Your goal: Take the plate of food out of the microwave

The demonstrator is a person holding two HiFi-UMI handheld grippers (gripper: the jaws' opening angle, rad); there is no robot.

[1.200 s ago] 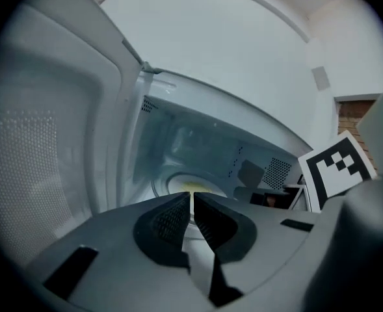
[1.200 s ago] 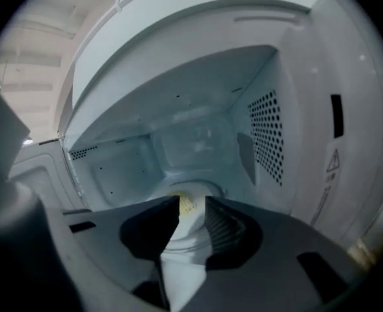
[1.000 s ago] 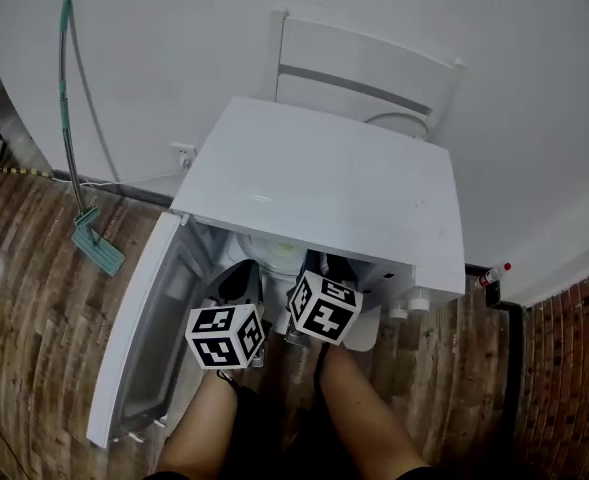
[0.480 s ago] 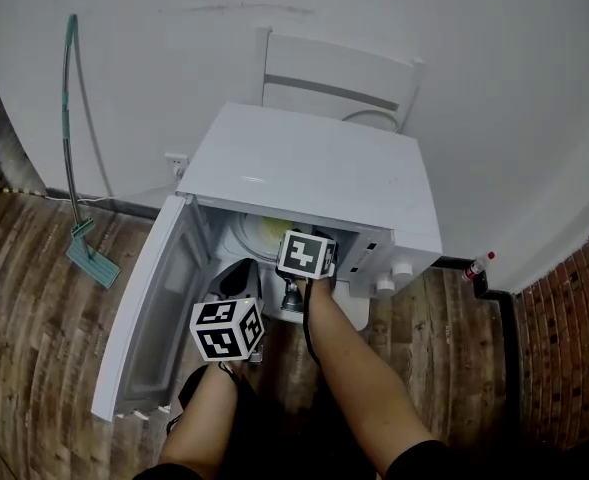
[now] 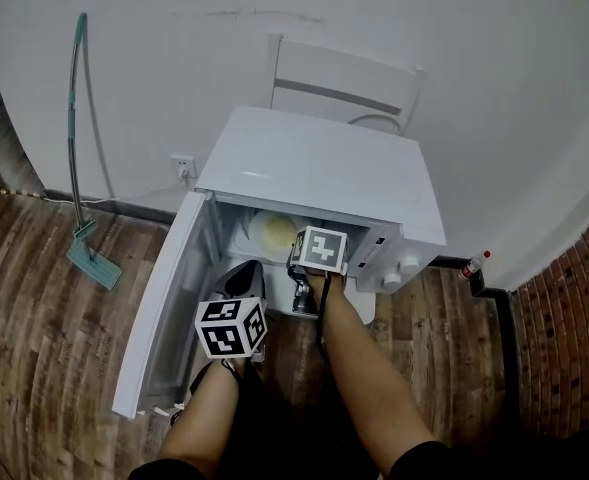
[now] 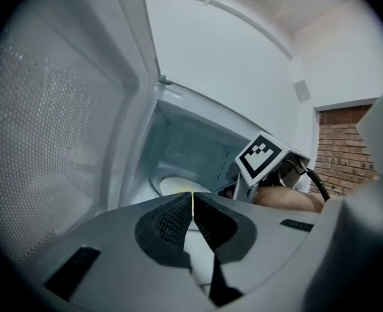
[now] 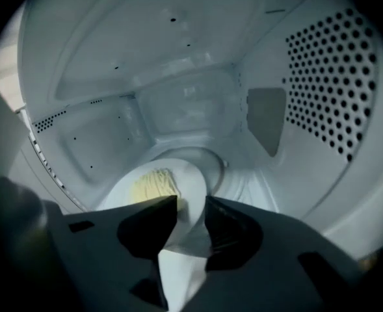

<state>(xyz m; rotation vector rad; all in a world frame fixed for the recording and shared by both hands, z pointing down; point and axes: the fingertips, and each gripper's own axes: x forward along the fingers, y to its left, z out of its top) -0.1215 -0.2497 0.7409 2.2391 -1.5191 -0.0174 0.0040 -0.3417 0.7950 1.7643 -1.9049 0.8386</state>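
The white microwave (image 5: 324,173) stands on the floor with its door (image 5: 169,308) swung open to the left. Inside, a white plate (image 7: 178,181) with pale yellow food (image 7: 153,184) rests on the turntable. My right gripper (image 7: 191,203) reaches into the cavity. Its jaws are closing with the plate's near rim between them, and I see no pad pressing on it. In the head view the plate (image 5: 274,233) shows just past the right gripper's marker cube (image 5: 321,248). My left gripper (image 6: 192,197) is shut and empty, held low in front of the opening beside the door (image 6: 61,129).
A white chair (image 5: 344,88) stands behind the microwave against the wall. A green-handled mop (image 5: 79,118) leans at the left. A small bottle (image 5: 474,265) lies on the wooden floor at the right. The perforated cavity wall (image 7: 328,90) is close on the right gripper's right.
My right gripper has moved forward from outside the opening into the cavity, up to the plate. The left gripper has stayed about where it was by the door.
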